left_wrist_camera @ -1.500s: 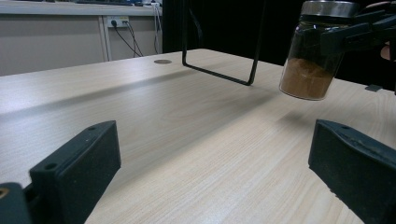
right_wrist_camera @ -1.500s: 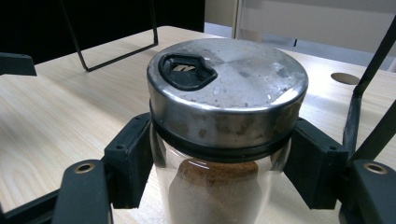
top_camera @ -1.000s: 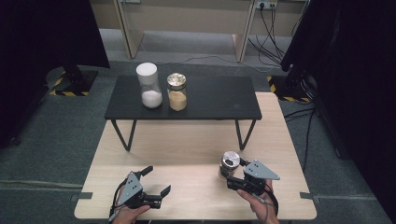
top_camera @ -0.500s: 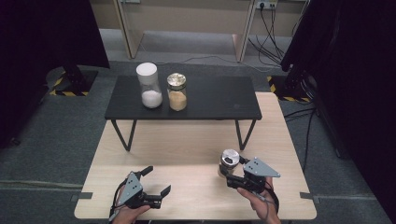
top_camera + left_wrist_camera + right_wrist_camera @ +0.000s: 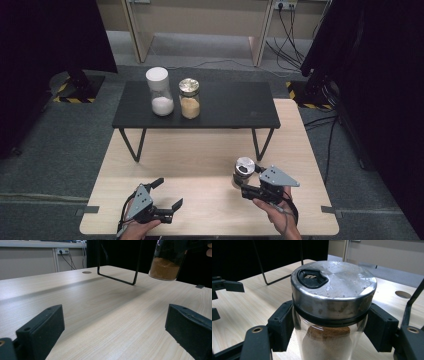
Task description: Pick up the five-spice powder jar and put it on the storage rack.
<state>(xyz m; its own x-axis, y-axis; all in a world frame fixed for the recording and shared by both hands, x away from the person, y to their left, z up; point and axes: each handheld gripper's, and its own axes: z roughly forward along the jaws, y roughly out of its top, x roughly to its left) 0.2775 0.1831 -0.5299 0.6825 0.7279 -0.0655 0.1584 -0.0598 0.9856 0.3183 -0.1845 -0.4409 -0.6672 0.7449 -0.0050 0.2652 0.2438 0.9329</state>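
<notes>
Right gripper (image 5: 243, 181) clamped on the spice jar (image 5: 333, 315) — pads (image 5: 280, 323) grip the glass just under the metal lid (image 5: 334, 282), jar upright, brown powder inside. It sits in front of the black side table (image 5: 225, 107), near that table's right leg. Left gripper (image 5: 167, 196) — jaws spread wide, nothing between them, well left of the jar over the wooden table (image 5: 200, 155).

– In your right gripper view, the glass shaker jar (image 5: 329, 340) runs off the bottom edge, so you can't see whether it touches the bench (image 5: 249, 297).

– And in your left gripper view?

– The same jar's lid is cut off at the top edge. In the high view your forearms leave the frame, and labels on the two far jars (image 5: 175, 95) are too small to tell.
</notes>
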